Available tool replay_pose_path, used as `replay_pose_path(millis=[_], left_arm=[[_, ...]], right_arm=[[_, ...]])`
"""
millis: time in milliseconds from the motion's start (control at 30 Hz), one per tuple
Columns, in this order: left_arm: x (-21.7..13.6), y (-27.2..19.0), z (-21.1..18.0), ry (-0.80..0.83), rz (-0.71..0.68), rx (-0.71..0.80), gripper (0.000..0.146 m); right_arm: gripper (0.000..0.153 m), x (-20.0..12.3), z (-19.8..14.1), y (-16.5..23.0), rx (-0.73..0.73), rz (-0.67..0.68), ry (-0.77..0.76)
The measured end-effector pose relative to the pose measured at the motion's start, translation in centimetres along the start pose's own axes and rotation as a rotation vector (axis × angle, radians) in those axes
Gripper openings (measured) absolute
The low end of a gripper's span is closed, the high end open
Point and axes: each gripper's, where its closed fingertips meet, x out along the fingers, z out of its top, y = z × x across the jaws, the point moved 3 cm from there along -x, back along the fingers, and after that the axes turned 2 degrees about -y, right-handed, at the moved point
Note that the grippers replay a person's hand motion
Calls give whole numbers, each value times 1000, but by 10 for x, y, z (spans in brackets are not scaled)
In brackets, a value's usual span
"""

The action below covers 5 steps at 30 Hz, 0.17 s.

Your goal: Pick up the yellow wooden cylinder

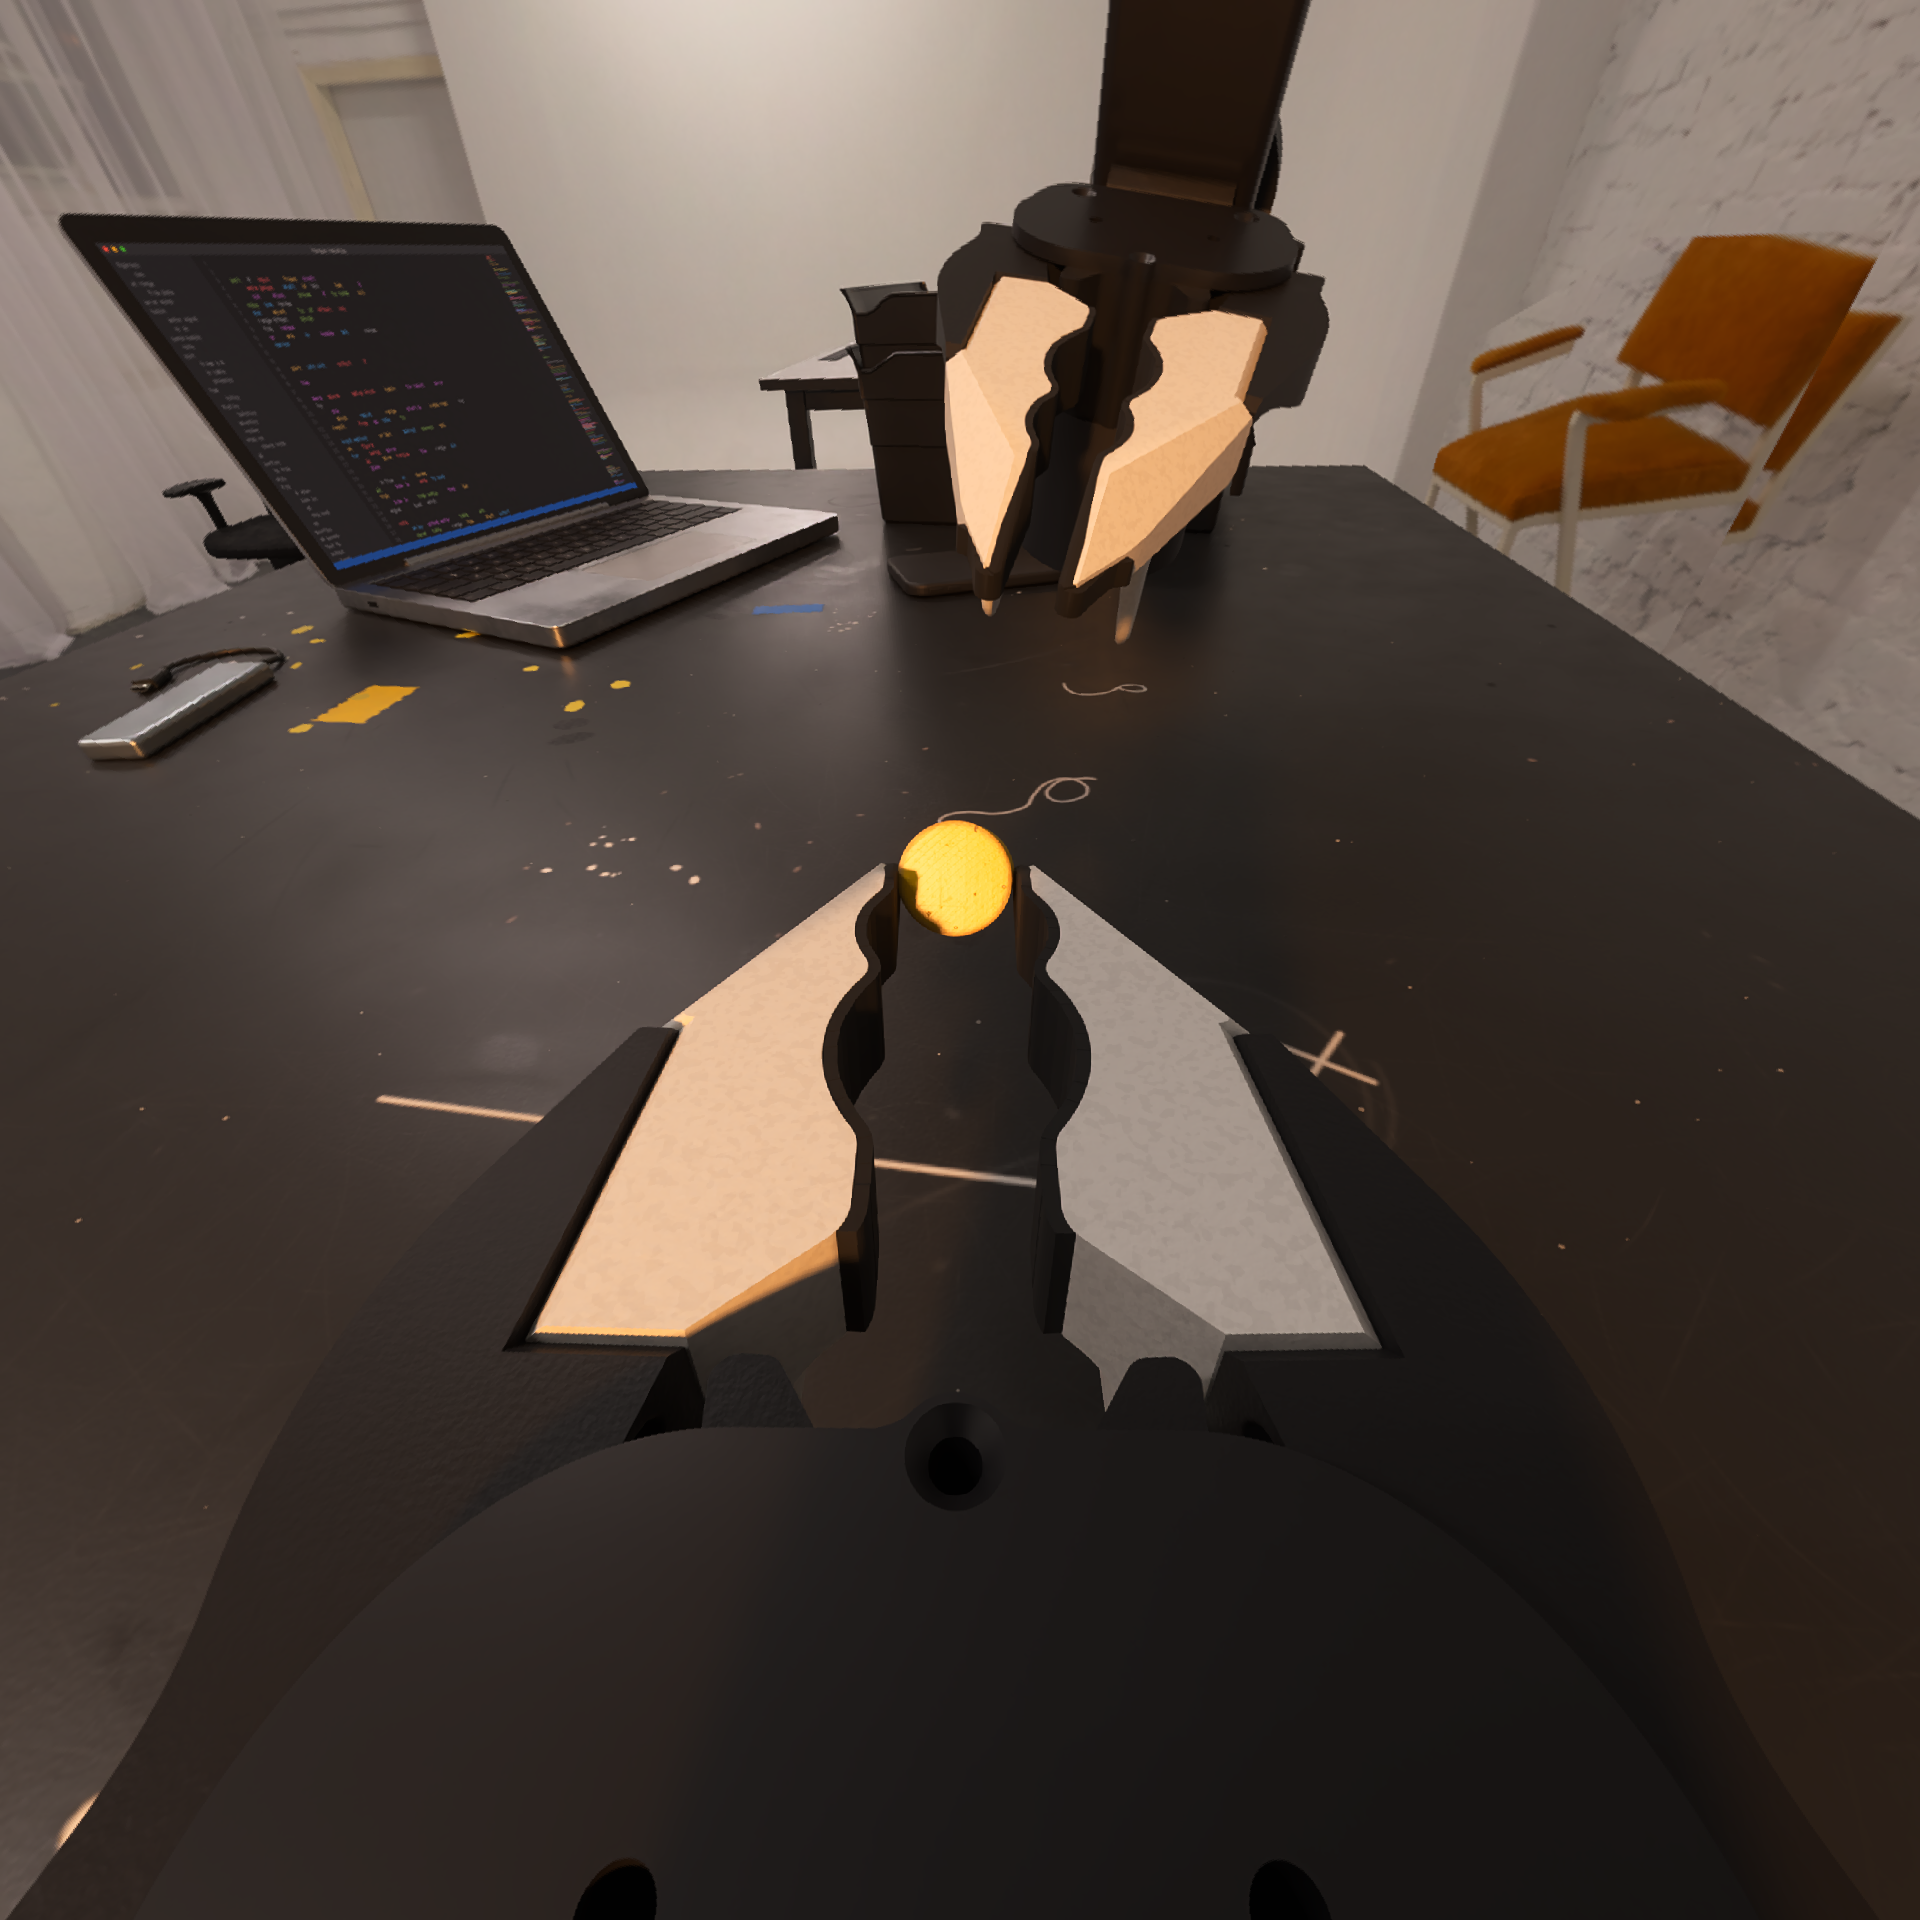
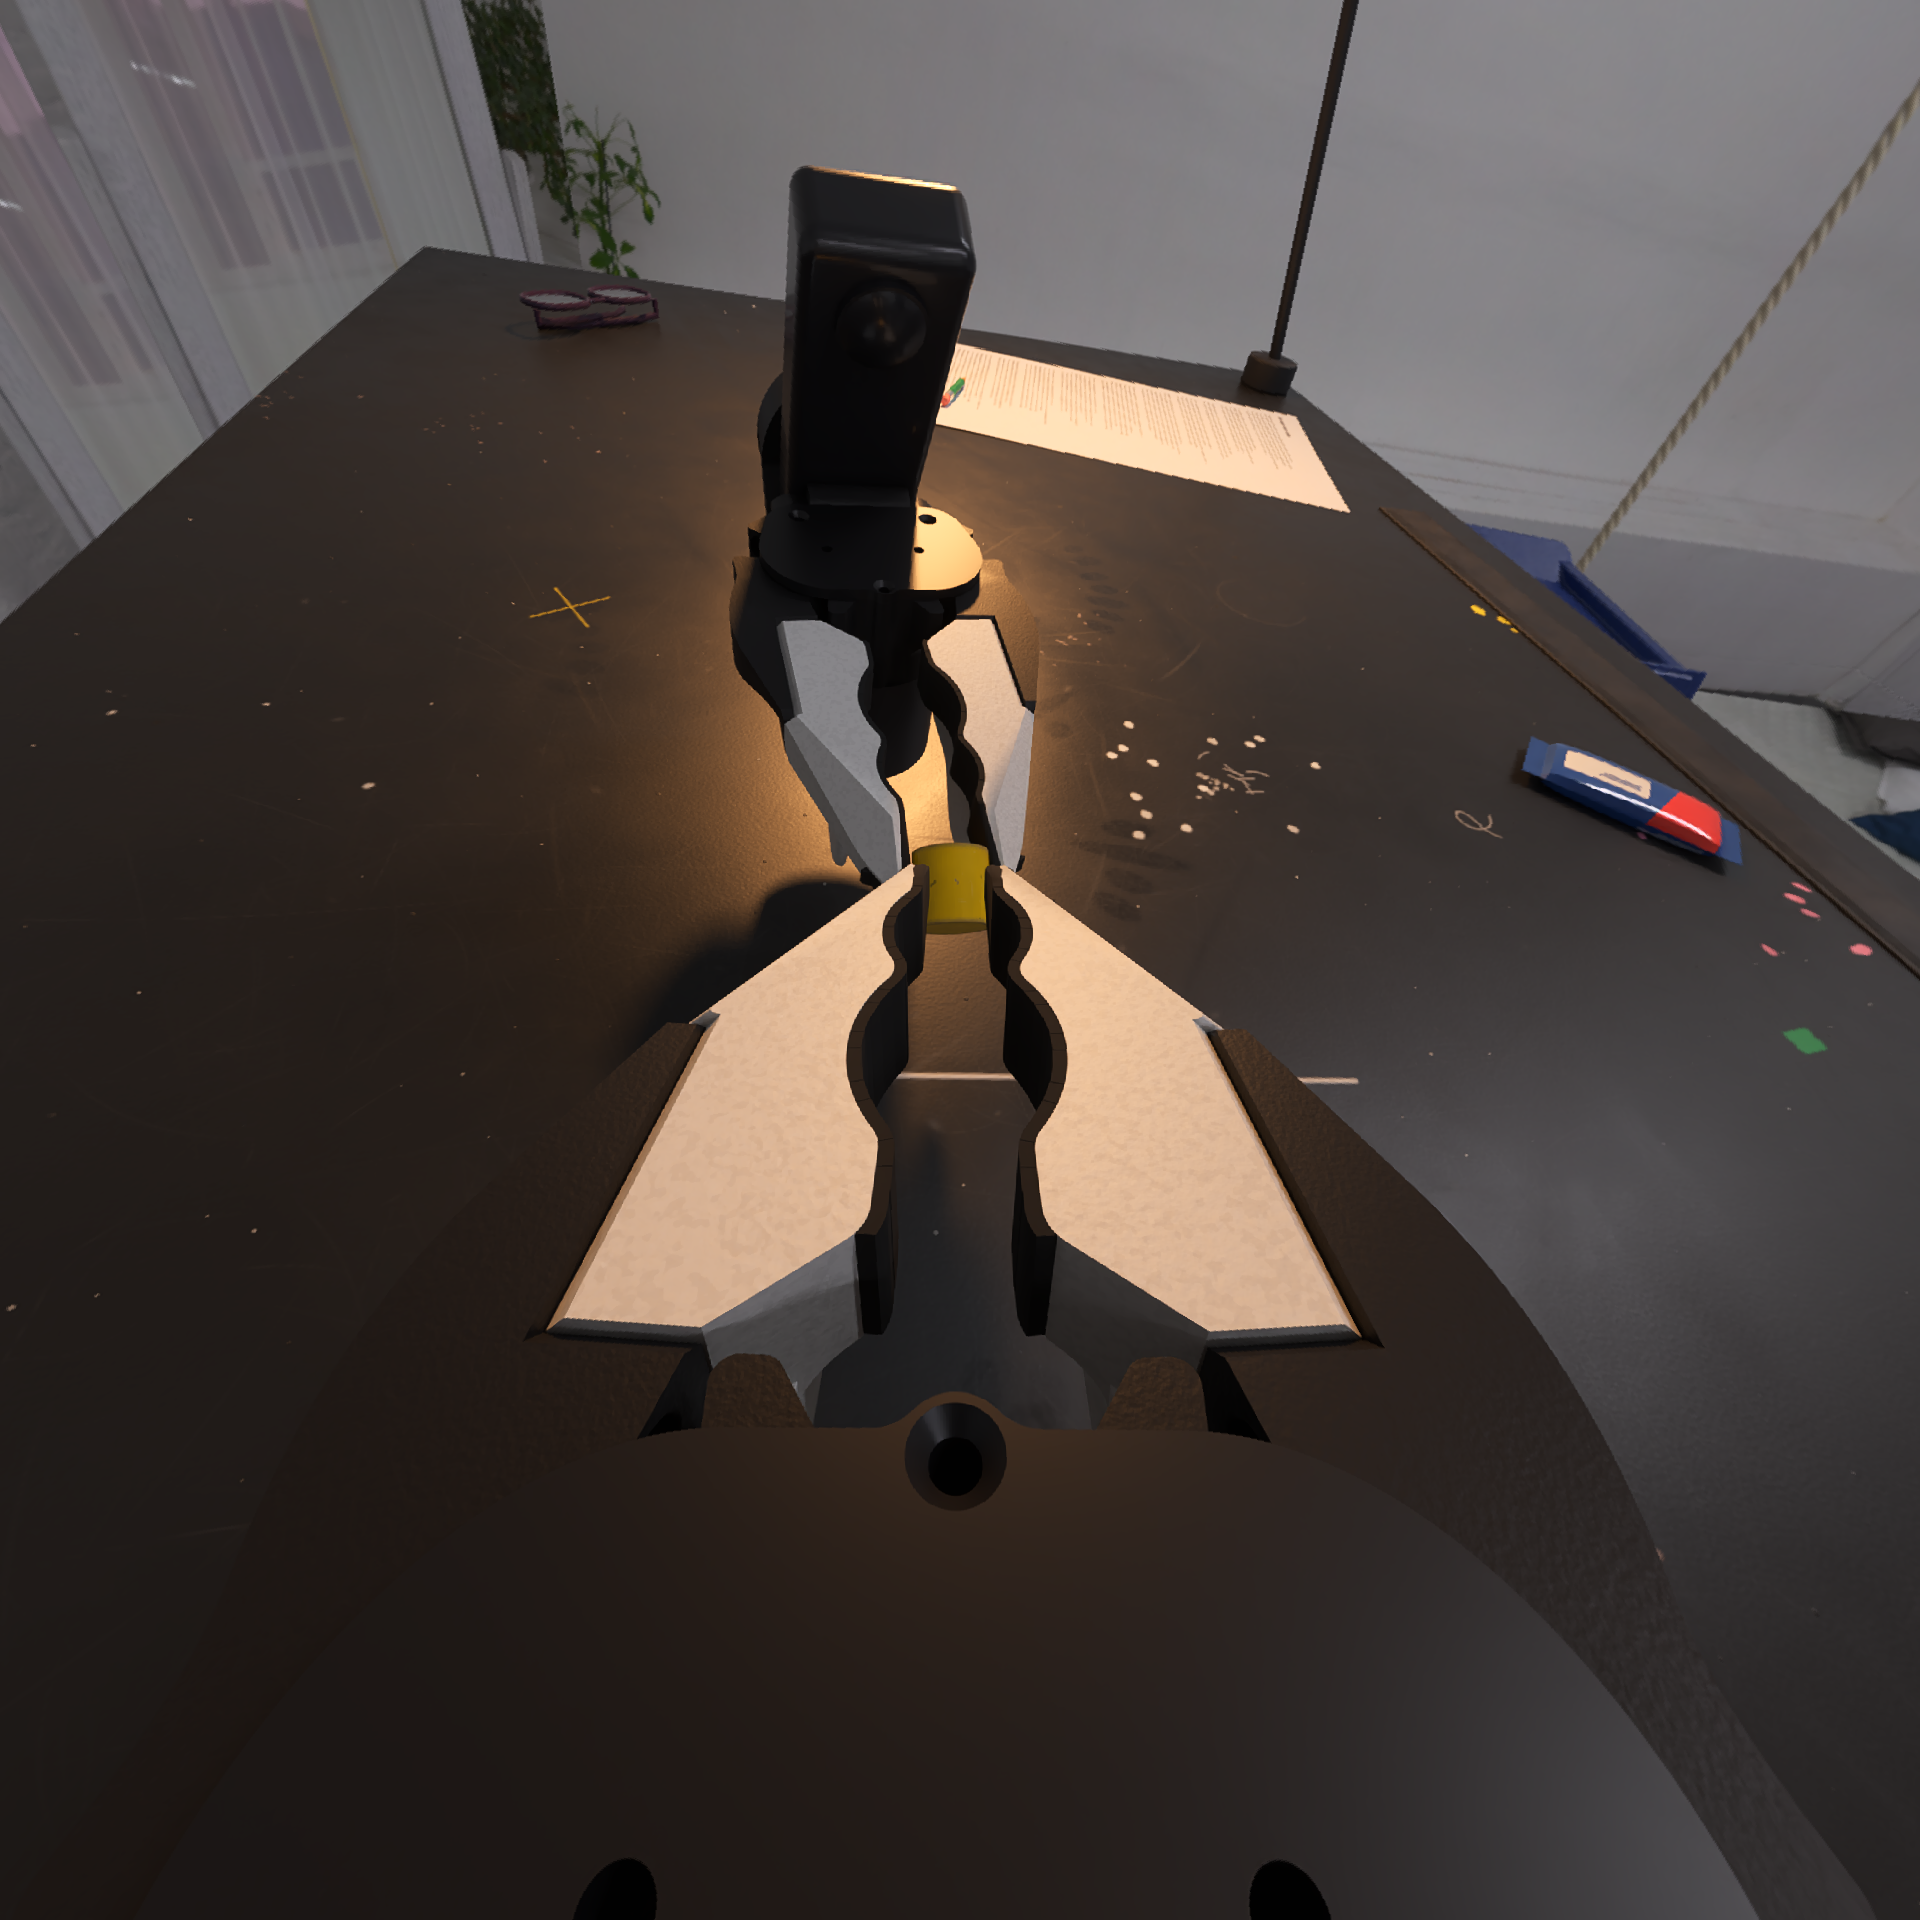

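Observation:
The yellow wooden cylinder point(image 1: 956, 878) stands upright on the dark table point(image 1: 1351, 831); the left wrist view shows its round top face. My left gripper point(image 1: 956, 885) is shut on it, one fingertip against each side. In the right wrist view the cylinder point(image 2: 951, 896) sits at the tips of the left gripper point(image 2: 940, 857), which points steeply down at it. I cannot tell whether the cylinder is off the table. My right gripper point(image 2: 953, 873) has its jaws a narrow gap apart and is empty. In the left wrist view it point(image 1: 1039, 605) hovers farther back, apart from the cylinder.
An open laptop point(image 1: 436, 436) and a silver hub point(image 1: 177, 707) lie at the left, a black appliance point(image 1: 899, 416) stands behind the right gripper, and an orange chair point(image 1: 1662, 416) is beside the table. Glasses point(image 2: 587, 307), a paper sheet point(image 2: 1143, 426), a pole base point(image 2: 1268, 369) and a blue-red packet point(image 2: 1631, 800) show on the table.

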Motion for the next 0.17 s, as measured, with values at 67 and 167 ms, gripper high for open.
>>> replay_pose_path(millis=[67,167], left_arm=[[0,0,1,-4,2,-15,22],[-1,1,1,-5,12,-26,22]], right_arm=[[11,1,1,0,-12,-6,-7],[11,3,1,-1,-44,-29,-12]])
